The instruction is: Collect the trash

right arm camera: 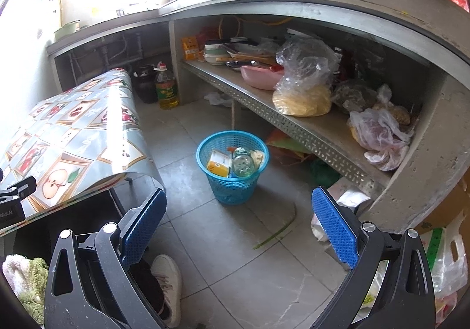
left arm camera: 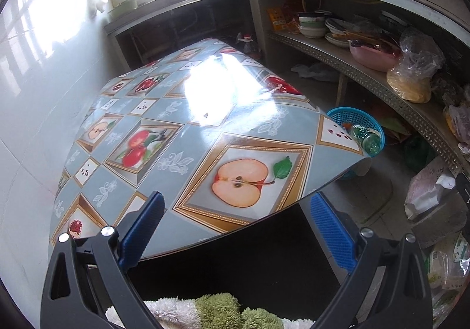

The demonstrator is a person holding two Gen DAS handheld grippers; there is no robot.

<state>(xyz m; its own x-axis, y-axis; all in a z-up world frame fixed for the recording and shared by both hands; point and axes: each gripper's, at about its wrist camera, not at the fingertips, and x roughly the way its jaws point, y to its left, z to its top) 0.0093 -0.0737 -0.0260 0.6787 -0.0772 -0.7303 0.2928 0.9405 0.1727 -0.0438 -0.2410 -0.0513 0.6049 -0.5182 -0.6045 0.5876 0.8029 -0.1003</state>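
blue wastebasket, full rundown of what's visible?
The blue wastebasket is a round, open-topped bin of what looks like moulded plastic mesh, tapering toward its base. It stands upright on the grey tiled floor, between the table with the fruit-print cloth and the low shelf. Inside lie a clear green-tinted bottle, a yellow-and-white carton and a pale scrap. No tongs touch it; it also shows past the table corner in the left view.

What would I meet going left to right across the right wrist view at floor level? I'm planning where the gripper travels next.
Table with the fruit-patterned cloth → oil bottle → blue basket holding trash → green strip on the tiles → white bag by the shelf base.
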